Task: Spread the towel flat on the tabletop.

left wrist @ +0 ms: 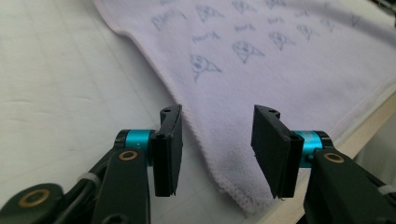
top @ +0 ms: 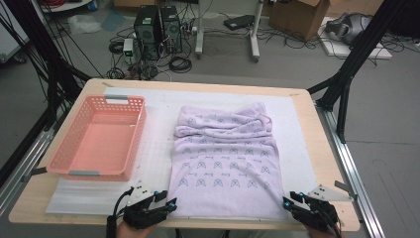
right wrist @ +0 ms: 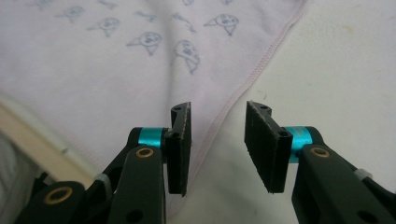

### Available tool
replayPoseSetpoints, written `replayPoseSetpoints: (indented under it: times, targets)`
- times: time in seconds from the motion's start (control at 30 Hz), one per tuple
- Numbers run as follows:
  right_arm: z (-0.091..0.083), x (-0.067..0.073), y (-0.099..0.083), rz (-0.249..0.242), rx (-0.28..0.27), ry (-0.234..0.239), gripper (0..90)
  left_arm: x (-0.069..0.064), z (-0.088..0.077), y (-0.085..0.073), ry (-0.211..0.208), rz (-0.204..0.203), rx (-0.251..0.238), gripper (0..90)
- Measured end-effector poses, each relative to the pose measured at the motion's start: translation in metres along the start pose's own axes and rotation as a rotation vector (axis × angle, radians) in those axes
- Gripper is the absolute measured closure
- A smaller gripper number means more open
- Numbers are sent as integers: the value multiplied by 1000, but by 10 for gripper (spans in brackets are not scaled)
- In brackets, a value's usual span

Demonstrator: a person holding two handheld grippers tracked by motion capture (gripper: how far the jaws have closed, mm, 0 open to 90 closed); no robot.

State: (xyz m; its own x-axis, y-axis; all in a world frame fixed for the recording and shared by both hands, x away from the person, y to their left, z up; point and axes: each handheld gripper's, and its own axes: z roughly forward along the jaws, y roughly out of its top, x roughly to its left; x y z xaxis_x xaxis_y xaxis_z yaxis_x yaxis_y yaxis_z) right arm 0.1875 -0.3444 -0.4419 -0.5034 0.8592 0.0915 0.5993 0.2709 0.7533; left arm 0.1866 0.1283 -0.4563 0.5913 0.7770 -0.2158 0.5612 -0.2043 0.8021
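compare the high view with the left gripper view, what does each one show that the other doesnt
High view alone: the pink basket left of the towel, the bunched fold at the towel's far end, the right gripper at the near right corner, and the computer towers on the floor beyond.

Left gripper view alone: the left gripper's black pads standing apart on either side of the towel's stitched edge, not pressing it.

Both: the lilac printed towel, the white mat and the left gripper at the near left corner.

A pink basket (top: 99,136) sits on the white mat (top: 158,148) covering the desk (top: 324,163). Beyond, on the floor, stand two computer towers (top: 157,30) and a cardboard box (top: 297,17).
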Motion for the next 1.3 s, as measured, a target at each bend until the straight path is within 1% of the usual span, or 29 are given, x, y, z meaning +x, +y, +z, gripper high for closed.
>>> replayPoseSetpoints:
  times: [0.03,0.07,0.1,0.13,0.17,0.2,0.27,0.33,0.43,0.53,0.57,0.6,0.63,0.67,0.73,0.77,0.8,0.83,0.9,0.93,0.97,1.03,1.07,1.1,1.13,1.17,1.2,1.23,1.3]
  targets:
    - [5,0,2,-3,22,-1,622,-4,0,-2,48,44,-9,609]
    - [9,0,2,-15,34,-1,655,-4,-1,-2,67,68,-9,742]
    - [10,0,1,-19,18,-10,712,-2,-2,-2,39,32,3,877]
    - [9,-1,0,-18,10,3,822,-1,-4,-2,41,24,7,876]
    - [8,-2,-2,-8,9,43,877,-1,-7,-3,44,32,13,879]
    - [6,0,-3,-11,12,39,881,-1,-10,-4,45,26,18,881]
    - [1,2,-5,-35,28,33,886,1,-19,-8,41,18,22,881]
    - [-7,5,-9,-55,25,41,887,3,-28,-13,29,9,20,882]
    - [-18,8,-15,-53,15,69,888,1,-42,-19,10,7,21,882]
    - [-26,14,-19,-55,17,80,888,-5,-49,-27,-11,30,27,880]
    - [-27,15,-19,-61,16,81,886,-6,-48,-29,-12,38,21,871]
    - [-26,16,-19,-59,16,83,862,-5,-45,-28,-5,40,11,818]
    - [-23,16,-17,-57,9,83,751,-3,-42,-26,4,34,2,657]
    - [-21,15,-15,-47,-5,70,625,0,-40,-23,10,29,-10,582]
    - [-16,13,-10,-27,-30,53,604,5,-34,-17,15,11,-38,556]
    - [-13,13,-6,-33,-36,35,586,8,-31,-12,18,-4,-47,533]
    - [-4,12,2,-34,-36,15,576,11,-27,-8,18,-11,-56,521]
    - [-4,12,2,-34,-36,15,576,12,-22,-4,19,-17,-64,521]
    - [7,11,9,-34,-30,-1,576,15,-14,5,13,-32,-71,503]
    - [12,9,11,-38,-30,-5,577,16,-9,8,12,-31,-69,504]
    - [17,9,13,-29,-21,-2,577,16,-5,10,13,-31,-60,504]
    - [26,7,15,-40,-4,-12,591,17,5,13,16,-30,-27,504]
    - [28,7,15,-41,1,-13,597,16,9,13,26,-20,-6,506]
    - [28,6,15,-35,-4,-14,619,14,11,12,42,11,-10,512]
    - [28,5,15,-28,-5,-11,650,12,11,11,70,44,-10,553]
    - [27,3,14,-28,-6,-15,704,11,11,10,100,82,-12,619]
    - [26,2,12,-34,-9,-22,770,12,9,10,94,83,-11,732]
    - [25,1,11,-34,-11,-22,806,13,9,10,80,66,-5,855]
    - [22,-2,10,-15,-9,6,880,13,7,11,78,50,9,877]
